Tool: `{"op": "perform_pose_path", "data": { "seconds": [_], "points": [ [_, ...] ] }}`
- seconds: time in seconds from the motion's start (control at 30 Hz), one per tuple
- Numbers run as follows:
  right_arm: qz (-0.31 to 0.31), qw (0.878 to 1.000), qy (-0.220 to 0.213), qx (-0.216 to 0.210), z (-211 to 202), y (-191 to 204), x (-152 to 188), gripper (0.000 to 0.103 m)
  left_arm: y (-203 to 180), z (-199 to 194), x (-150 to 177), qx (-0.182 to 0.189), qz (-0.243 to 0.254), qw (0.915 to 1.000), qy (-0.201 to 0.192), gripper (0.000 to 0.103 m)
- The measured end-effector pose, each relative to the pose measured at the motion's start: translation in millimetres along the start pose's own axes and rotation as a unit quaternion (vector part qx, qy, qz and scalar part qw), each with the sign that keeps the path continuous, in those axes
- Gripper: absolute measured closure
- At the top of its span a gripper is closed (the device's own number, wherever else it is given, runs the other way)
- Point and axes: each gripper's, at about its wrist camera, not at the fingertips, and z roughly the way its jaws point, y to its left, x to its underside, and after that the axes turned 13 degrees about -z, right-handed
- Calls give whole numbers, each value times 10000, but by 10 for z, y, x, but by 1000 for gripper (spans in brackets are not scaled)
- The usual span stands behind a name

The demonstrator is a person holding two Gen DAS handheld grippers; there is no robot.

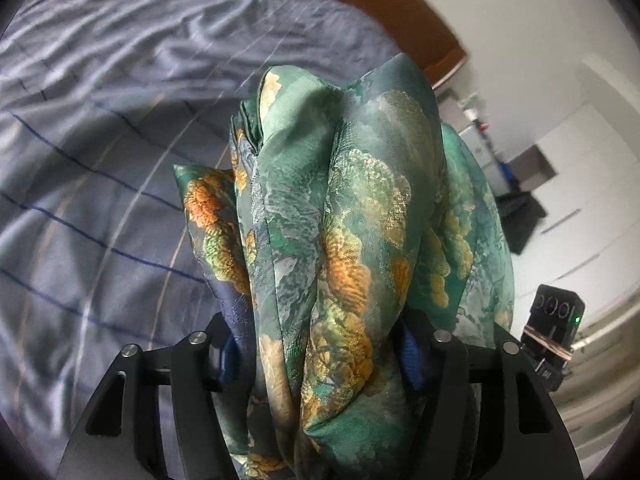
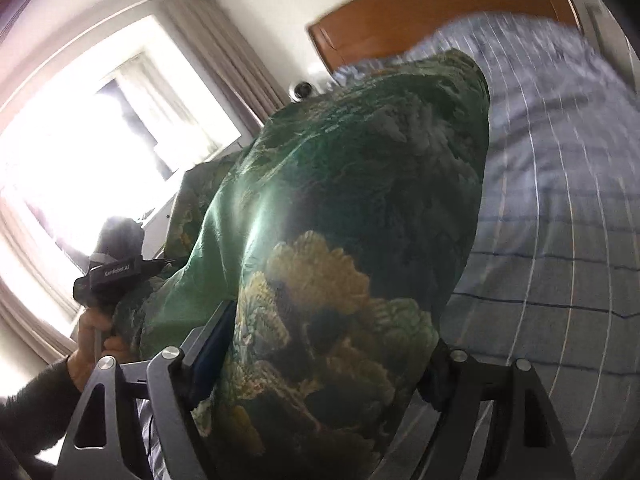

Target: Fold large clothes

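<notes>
Basically both grippers have the same green floral garment (image 1: 340, 220) bunched between their jaws, lifted clear above the blue checked bed sheet (image 1: 88, 152). Left gripper (image 1: 320, 360): jaws stand fairly wide but are stuffed with a thick wad of cloth, blue pads (image 1: 410, 356) pressing its sides, so it reads as a grip on a bulky bundle, not empty. From those jaws the fabric rises toward 12 o'clock in long vertical folds, with more of it spilling to 3 o'clock toward the other hand. Right gripper (image 2: 320, 364): same story, jaws wide and packed with the garment (image 2: 360, 208), cloth mounding up to 12–1 o'clock and trailing to 9 o'clock, where the left hand (image 2: 90, 344) and its tool body show at the frame's lower left. So the garment's long axis runs hand to hand, left hand at 9 o'clock from the right one, near but apart; the cloth between them looks slack and doubled. Bed lies ahead and below both cameras, at 10–12 o'clock for the left, 1–3 o'clock for the right, wooden headboard (image 2: 420, 12) at the far end. My guess: next move needs the hands spread apart along that axis to tension the piece, then lowering it onto the sheet. Neither hand looks clearly nearer the bed. Risk: slippery satin sliding out of a loose wad.
</notes>
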Motion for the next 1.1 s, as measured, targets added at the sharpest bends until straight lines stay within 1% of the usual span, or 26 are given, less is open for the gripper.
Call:
{"op": "perform_pose_path", "data": {
  "seconds": [0.07, 0.1, 0.13, 0.17, 0.2, 0.23, 0.27, 0.3, 0.33, 0.37, 0.4, 0.43, 0.47, 0.5, 0.57, 0.6, 0.63, 0.67, 0.7, 0.8, 0.87, 0.93, 0.97, 1.0, 1.07, 1.1],
  "points": [
    [408, 9988, 258, -74, 207, -248, 63, 21, 197, 207, 56, -283, -161, 9994, 150, 25],
    [695, 9964, 469, -91, 325, -387, 160, 16, 237, 218, 84, -239, -200, 9995, 69, 16],
    [963, 9934, 620, -71, 402, -489, 266, 13, 245, 168, 121, -173, -178, 9997, -61, 13],
    [1168, 9915, 567, -86, 406, -548, 353, 8, 214, 85, 152, -149, -93, 9997, -183, 12],
    [1283, 9912, 309, -89, 314, -554, 425, 6, 184, 3, 177, -172, 20, 9995, -264, 12],
    [1302, 9914, 121, -57, 207, -517, 460, 6, 112, -146, 227, -314, 259, 9982, -430, 12],
    [1282, 9917, 57, 13, 117, -472, 473, 6, 52, -279, 296, -484, 499, 9955, -645, 12],
    [1163, 9930, 24, 195, -3, -395, 478, 6, -34, -446, 399, -736, 812, 9892, -971, 8],
    [933, 9946, -25, 464, -130, -295, 470, 6, -147, -602, 516, -1046, 1137, 9789, -1338, 3],
    [646, 9950, -67, 765, -252, -183, 449, 6, -210, -697, 614, -1286, 1377, 9687, -1618, 2],
    [280, 9924, -85, 1196, -408, 11, 430, 6, -320, -785, 718, -1500, 1619, 9570, -1880, 1],
    [-24, 9865, -111, 1632, -552, 197, 417, 6, -468, -917, 917, -1677, 1954, 9417, -2166, 1],
    [-241, 9798, -176, 1978, -676, 357, 408, 6, -555, -990, 1049, -1732, 2160, 9322, -2333, 1],
    [-495, 9692, -304, 2395, -836, 572, 412, 6, -668, -1086, 1243, -1769, 2390, 9205, -2534, 1],
    [-854, 9402, -685, 3224, -1148, 953, 459, 6, -821, -1214, 1580, -1739, 2598, 9089, -2761, 0],
    [-882, 9315, -799, 3437, -1248, 1034, 492, 5, -849, -1253, 1711, -1724, 2609, 9092, -2749, 0],
    [-881, 9205, -907, 3696, -1352, 1166, 570, 3, -903, -1264, 1894, -1734, 2589, 9134, -2620, 0],
    [-883, 9167, -809, 3813, -1395, 1194, 603, 1, -928, -1255, 1966, -1733, 2542, 9175, -2523, 0],
    [-871, 9159, -563, 3879, -1415, 1250, 658, 1, -929, -1254, 2099, -1702, 2467, 9219, -2455, 0],
    [-649, 9124, -159, 4038, -1434, 1305, 814, 1, -953, -1229, 2405, -1564, 2269, 9304, -2418, 0],
    [-615, 9119, -40, 4058, -1525, 1419, 931, 1, -985, -1237, 2529, -1656, 2245, 9298, -2401, 0],
    [-609, 9114, 20, 4069, -1654, 1628, 1064, 1, -1009, -1248, 2632, -1857, 2256, 9245, -2449, 0],
    [-626, 9112, 71, 4072, -1679, 1702, 1111, 1, -1028, -1276, 2688, -1879, 2246, 9237, -2471, 0],
    [-640, 9106, 136, 4081, -1698, 1770, 1158, 1, -1046, -1317, 2736, -1830, 2208, 9260, -2457, 0],
    [-640, 9123, 233, 4038, -1725, 1897, 1265, 1, -1059, -1373, 2780, -1677, 2056, 9351, -2348, 0],
    [-637, 9136, 242, 4009, -1720, 1941, 1294, 0, -1069, -1409, 2803, -1629, 1997, 9382, -2311, 0]
  ]
}}
